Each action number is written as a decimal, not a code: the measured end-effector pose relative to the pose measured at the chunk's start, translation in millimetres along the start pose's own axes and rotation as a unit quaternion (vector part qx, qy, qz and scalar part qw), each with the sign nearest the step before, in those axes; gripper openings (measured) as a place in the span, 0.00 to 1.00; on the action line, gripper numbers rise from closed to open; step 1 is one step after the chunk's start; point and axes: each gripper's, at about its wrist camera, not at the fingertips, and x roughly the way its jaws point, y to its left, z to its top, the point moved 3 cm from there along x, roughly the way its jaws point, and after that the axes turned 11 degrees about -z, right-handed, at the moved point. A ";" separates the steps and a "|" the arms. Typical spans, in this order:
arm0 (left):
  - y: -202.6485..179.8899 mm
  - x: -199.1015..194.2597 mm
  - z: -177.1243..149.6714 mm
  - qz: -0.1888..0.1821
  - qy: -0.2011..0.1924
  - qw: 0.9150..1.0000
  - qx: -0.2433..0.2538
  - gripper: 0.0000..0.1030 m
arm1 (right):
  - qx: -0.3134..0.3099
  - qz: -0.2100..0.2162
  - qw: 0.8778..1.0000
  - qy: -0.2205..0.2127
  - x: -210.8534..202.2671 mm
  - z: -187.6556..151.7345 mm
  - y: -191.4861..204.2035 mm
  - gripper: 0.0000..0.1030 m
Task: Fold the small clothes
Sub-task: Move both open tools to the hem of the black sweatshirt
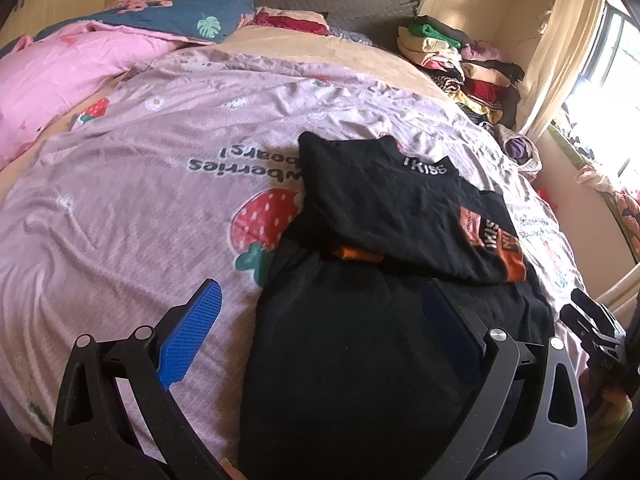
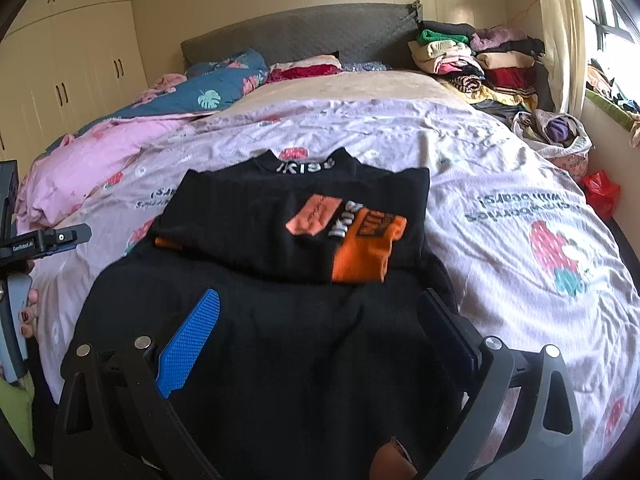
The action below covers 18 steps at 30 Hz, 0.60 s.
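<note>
A small black top with an orange print lies on the strawberry-print bedspread, its upper part folded over the lower part. My left gripper is open and empty above the garment's near left edge. My right gripper is open and empty above the garment's near end. The left gripper's body also shows at the left edge of the right wrist view, and the right gripper's body at the right edge of the left wrist view.
A pink quilt and a blue quilt lie at the far left of the bed. A pile of clothes is stacked at the far right by the grey headboard. A bag of clothes sits beside the bed near the window.
</note>
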 end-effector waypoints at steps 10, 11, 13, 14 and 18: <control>12.8 -11.3 -14.9 0.001 0.006 1.000 -0.006 0.91 | -0.009 -0.007 1.000 0.012 -9.7 -17.8 0.4 0.96; 13.1 -12.1 -16.6 0.003 0.008 1.000 -0.005 0.91 | -0.010 -0.008 1.000 0.013 -10.9 -19.2 0.5 0.96; 14.7 -14.2 -21.2 0.005 0.011 1.000 -0.003 0.91 | -0.013 -0.009 1.000 0.015 -13.6 -23.1 0.7 0.96; 15.8 -15.1 -23.9 0.007 0.013 1.000 -0.002 0.91 | -0.014 -0.010 1.000 0.016 -14.2 -24.4 0.5 0.96; 20.2 -16.8 -35.4 0.008 0.024 1.000 0.001 0.91 | -0.018 -0.014 1.000 0.021 -18.0 -30.4 0.1 0.96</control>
